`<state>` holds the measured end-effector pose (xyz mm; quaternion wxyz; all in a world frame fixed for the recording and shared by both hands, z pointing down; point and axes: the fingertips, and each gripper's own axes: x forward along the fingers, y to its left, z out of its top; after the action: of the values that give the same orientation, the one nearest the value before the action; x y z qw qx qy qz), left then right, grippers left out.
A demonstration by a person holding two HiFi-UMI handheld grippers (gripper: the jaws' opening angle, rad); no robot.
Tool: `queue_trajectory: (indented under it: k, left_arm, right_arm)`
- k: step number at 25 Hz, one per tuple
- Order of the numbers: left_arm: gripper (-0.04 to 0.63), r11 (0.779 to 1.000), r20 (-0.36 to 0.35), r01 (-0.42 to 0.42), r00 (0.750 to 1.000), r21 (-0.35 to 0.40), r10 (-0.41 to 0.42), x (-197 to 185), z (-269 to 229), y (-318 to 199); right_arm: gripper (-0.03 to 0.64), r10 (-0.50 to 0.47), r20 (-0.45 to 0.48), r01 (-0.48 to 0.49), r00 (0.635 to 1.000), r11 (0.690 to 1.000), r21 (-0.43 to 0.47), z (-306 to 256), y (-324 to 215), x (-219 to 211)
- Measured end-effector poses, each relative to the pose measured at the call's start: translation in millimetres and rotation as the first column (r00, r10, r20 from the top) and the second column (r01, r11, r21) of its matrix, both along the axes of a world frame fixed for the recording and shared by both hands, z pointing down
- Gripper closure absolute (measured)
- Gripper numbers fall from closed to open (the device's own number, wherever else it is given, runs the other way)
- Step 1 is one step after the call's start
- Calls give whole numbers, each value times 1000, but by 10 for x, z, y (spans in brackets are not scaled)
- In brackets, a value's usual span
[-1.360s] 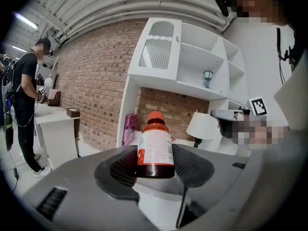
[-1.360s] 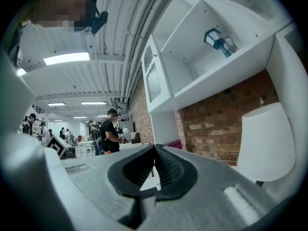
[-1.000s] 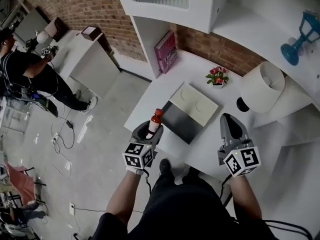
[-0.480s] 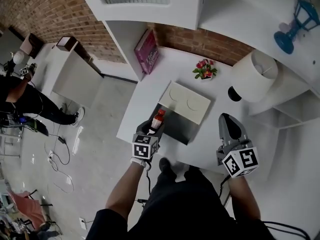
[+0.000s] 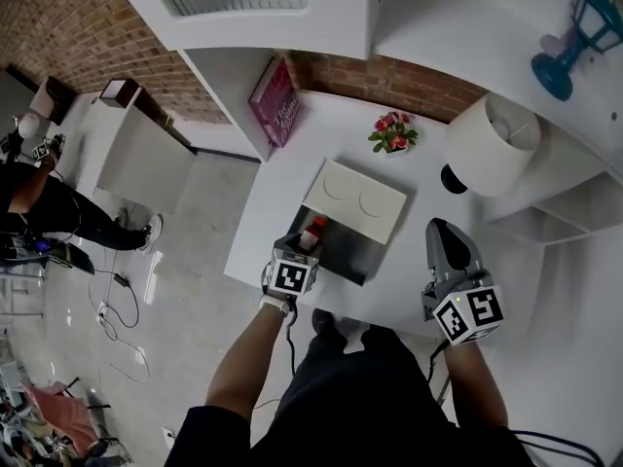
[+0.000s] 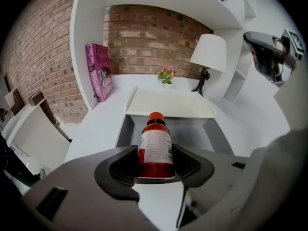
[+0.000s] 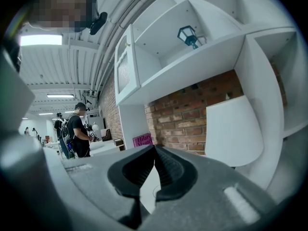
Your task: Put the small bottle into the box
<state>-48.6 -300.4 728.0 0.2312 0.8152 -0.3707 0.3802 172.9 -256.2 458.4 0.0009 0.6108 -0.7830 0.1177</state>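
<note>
Red-brown plastic with a white label and a red cap: the small bottle (image 6: pixel 155 143) is sitting clamped between the jaws of our left tongs (image 6: pixel 154 166), which are pressing on both sides of its lower body. Its long axis is running along the tongs, with the cap pointing away from us toward the grey box (image 6: pixel 123 129). The box is lying just ahead and below on the white surface (image 6: pixel 103 114). A cream lid (image 6: pixel 169 103) is lying at the box's far side, and the near part is open.

In the head view the cap is showing over the open box's near left corner, so we are judging the coming move to be a short carry forward and down. Our left hand is by far the nearer. The right tongs (image 7: pixel 154 170) are hanging well apart to the right, jaws meeting at the tips and gripping nothing.

The left gripper view is showing the grip and the box's inside. The head view is showing only the cap above the marker cube.
</note>
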Motion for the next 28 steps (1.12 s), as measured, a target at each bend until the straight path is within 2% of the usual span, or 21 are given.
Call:
queue_trajectory:
  k: [4,10,15,23,25,28]
  left_arm:
    - [377,998,52,-13,999,-58,16,16,149,5]
    - [377,995,109,-14,994,-101,25,30,249,-39]
    - [376,987,190,-33,980,-156,63,31,365,-37]
    - [373,975,266,-48,958,-215,106,16,483,-18]
    - [373,973,272,-52,955,-224,114,18,494,-11]
    - [372,972,232,-35,968,-231,90,22,451,-8]
  right_arm:
    - [615,-3,5,3,1000,1000,0,28,-52,22]
    - [615,-14,9,15,1000,1000,-6,65,-146,23]
    - [615,-31,10,31,999,999,-12,94,-198,-28]
    - [615,-31,11,31,999,999,-11,82,-238,-16]
    - [615,-30,12,30,999,1000,-8,84,-232,-4]
    - [615,-28,15,28,1000,1000,-4,94,-229,26]
